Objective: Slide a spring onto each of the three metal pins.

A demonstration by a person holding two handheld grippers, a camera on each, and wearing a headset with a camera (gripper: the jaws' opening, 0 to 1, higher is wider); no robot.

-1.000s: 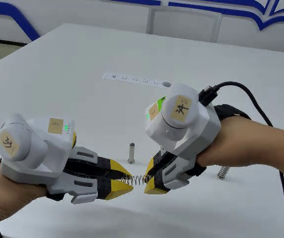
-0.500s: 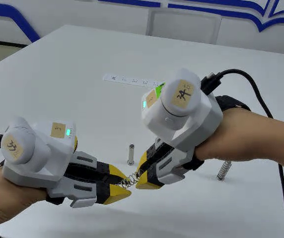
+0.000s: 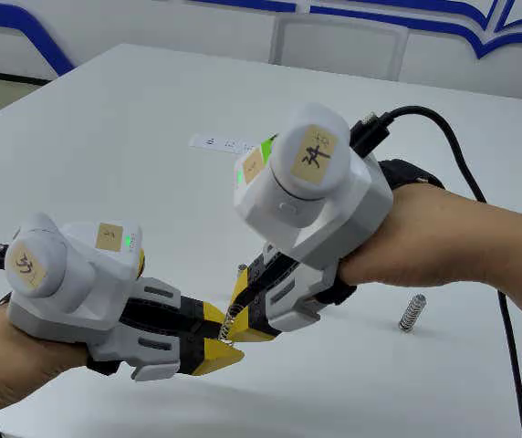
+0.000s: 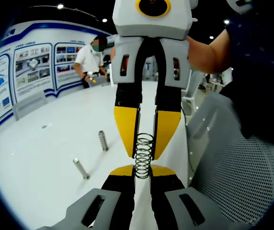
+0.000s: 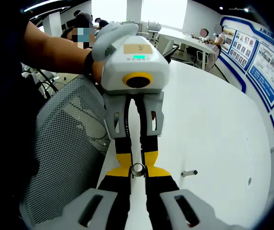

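Observation:
My left gripper (image 3: 223, 349) is shut on one end of a small coil spring (image 4: 143, 155). The spring points at the yellow tips of my right gripper (image 3: 243, 328), which meets it tip to tip just above the table. A thin metal pin (image 4: 155, 114) lies along the narrow gap between the right gripper's shut jaws. In the right gripper view a round end (image 5: 138, 168) sits between the tips of both grippers. Another pin (image 4: 81, 168) and a loose spring (image 3: 412, 312) rest on the white table (image 3: 106, 137).
A white strip (image 3: 217, 141) lies further back on the table. A mesh chair back (image 5: 70, 143) is close beside the table edge. People stand in the room beyond the table.
The right gripper has moved left and down toward the left gripper. The stretch of spring showing between the two sets of tips has become much shorter.

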